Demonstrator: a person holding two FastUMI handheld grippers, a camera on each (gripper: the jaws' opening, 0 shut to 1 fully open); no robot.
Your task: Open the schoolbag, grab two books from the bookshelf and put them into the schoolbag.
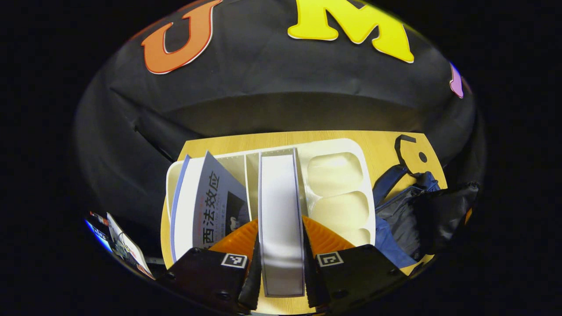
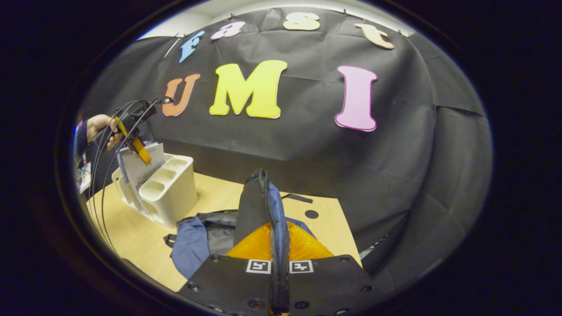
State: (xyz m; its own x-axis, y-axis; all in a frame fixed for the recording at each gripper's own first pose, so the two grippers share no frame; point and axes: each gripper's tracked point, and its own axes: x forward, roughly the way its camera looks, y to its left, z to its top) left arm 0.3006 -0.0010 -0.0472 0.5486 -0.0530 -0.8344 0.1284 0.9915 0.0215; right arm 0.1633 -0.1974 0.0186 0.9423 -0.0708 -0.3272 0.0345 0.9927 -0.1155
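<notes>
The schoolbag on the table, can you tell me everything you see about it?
The schoolbag is soft cloth, blue with grey and black panels, slumped on the wooden table beside the white bookshelf. A black strap trails from it across the tabletop. The right tongs are shut on a fold of its edge, where a black zipper runs, and hold that fold upright above the rest of the bag. The inside cannot be seen.

Black cloth wall [image 2: 395, 153] behind a light wooden table [image 2: 131, 237].
</notes>
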